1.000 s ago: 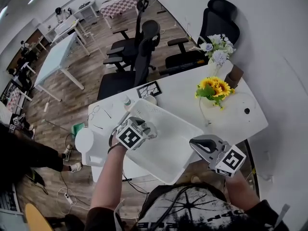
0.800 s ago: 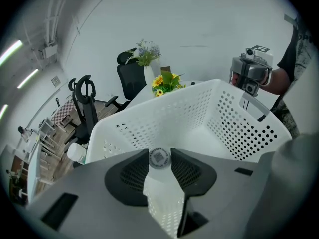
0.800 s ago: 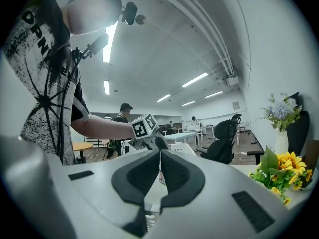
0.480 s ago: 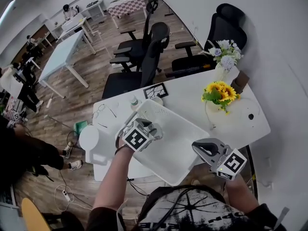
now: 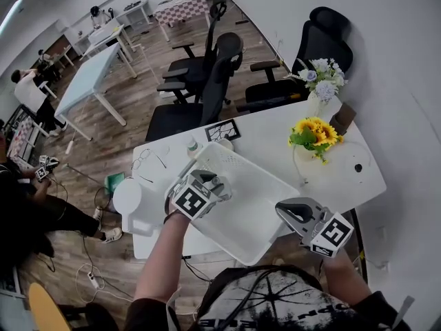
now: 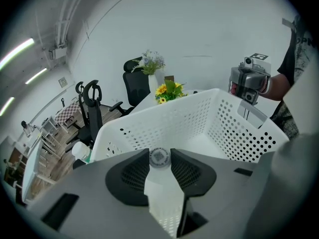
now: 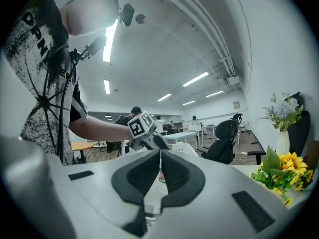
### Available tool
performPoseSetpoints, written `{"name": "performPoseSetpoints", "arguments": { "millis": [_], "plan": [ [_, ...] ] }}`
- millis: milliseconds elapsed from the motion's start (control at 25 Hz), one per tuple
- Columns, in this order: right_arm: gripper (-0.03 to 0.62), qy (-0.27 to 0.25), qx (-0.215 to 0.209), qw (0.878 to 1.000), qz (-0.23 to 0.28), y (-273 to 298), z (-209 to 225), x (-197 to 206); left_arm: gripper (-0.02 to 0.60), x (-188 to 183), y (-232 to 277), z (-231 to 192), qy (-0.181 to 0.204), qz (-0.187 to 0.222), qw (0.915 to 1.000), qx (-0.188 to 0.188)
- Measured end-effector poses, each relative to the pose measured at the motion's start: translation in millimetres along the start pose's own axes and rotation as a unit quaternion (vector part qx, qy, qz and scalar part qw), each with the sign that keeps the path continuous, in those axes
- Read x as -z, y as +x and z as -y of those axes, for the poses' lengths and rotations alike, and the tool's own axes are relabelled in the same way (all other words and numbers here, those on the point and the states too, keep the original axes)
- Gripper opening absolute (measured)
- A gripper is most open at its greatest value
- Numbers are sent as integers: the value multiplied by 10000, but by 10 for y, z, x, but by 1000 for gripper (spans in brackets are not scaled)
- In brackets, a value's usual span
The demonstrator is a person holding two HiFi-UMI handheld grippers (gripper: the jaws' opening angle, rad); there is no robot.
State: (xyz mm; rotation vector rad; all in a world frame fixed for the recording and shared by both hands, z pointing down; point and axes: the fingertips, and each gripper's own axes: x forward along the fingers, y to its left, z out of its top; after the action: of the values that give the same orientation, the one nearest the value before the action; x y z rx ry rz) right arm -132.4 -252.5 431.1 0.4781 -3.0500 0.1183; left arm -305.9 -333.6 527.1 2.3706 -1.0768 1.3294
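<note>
A white perforated basket point(image 5: 242, 163) hangs over the near edge of the white table point(image 5: 275, 133), held between both grippers. My left gripper point(image 5: 207, 183) is shut on the basket's left rim. In the left gripper view the rim, with a round sticker point(image 6: 159, 157) on it, sits between the jaws point(image 6: 160, 159), and the basket's holed wall point(image 6: 199, 114) stretches ahead. My right gripper point(image 5: 293, 212) is shut on the basket's right rim; in the right gripper view a thin white edge shows between its nearly closed jaws point(image 7: 160, 159). The basket looks empty.
On the table stand sunflowers point(image 5: 313, 131), a vase of pale flowers point(image 5: 318, 74), a brown box point(image 5: 339, 116), a black-framed card point(image 5: 222, 129), a small bottle point(image 5: 192, 145) and glasses point(image 5: 138, 161). Black office chairs point(image 5: 207, 81) stand behind it. A white round bin point(image 5: 125, 198) is at left.
Both grippers keep their hold on the basket, which stays almost in place. The left gripper's view has shifted slightly. People at the far left of the room have moved.
</note>
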Motion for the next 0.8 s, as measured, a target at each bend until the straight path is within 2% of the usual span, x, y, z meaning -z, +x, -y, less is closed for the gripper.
{"name": "performPoseSetpoints", "arguments": {
  "millis": [360,800],
  "plan": [
    [23,-74,-23,10000,5,22,-21,-49,140,-384,-393,-54,72,663,9977,-112],
    [23,-190,128,9997,41,28,-70,-135,140,-918,-951,-84,321,1479,9883,-212]
  ]
}}
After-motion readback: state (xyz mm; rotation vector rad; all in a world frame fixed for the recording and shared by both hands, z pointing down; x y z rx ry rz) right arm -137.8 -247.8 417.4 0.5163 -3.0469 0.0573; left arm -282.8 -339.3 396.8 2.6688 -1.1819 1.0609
